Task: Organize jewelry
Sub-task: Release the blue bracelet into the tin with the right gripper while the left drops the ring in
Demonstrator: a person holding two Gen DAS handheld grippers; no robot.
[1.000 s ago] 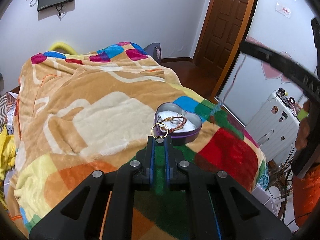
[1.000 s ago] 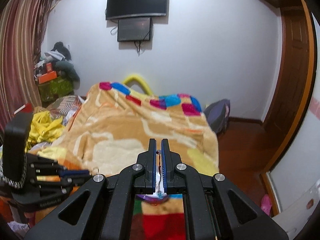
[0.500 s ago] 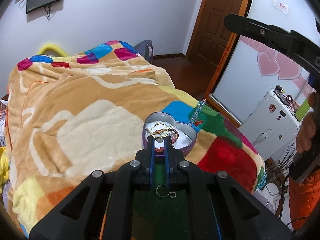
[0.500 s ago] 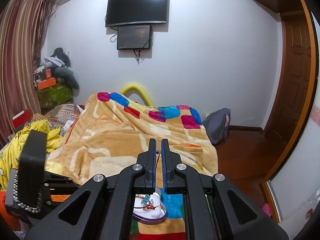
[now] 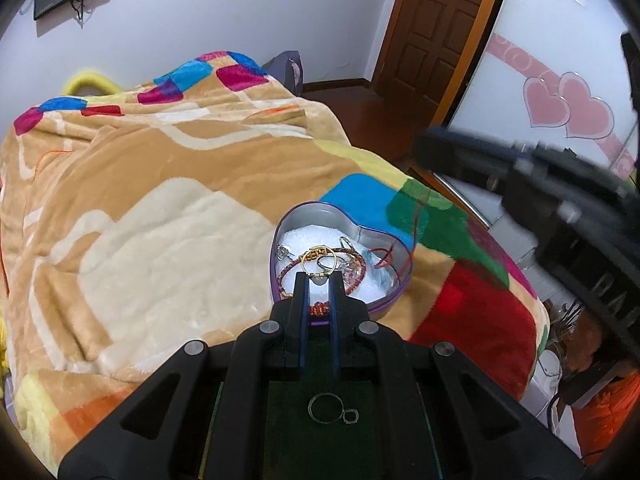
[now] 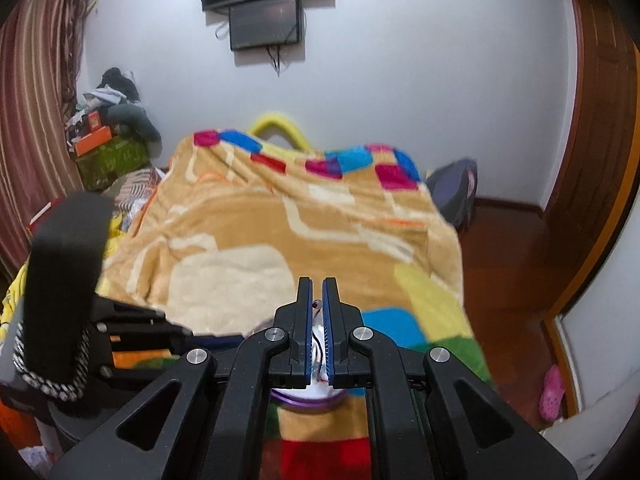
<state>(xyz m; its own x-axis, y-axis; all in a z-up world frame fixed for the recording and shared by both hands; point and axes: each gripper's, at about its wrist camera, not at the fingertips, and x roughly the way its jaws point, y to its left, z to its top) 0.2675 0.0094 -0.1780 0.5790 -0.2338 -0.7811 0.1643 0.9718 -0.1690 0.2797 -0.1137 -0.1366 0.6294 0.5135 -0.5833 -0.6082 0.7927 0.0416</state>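
Both wrist cams look downward, sharing blanket [image 5: 168, 208], tin [image 5: 320, 216].

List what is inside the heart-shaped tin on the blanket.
The heart-shaped tin holds white padding, a red cord bracelet and small silvery pieces. The left gripper, holding a gold ring, hides the near part.

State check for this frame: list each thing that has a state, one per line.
left gripper: shut on the gold ring, above the tin
right gripper: shut, pinching something small and red
heart-shaped tin: open, jewelry inside, on the blanket
door: closed
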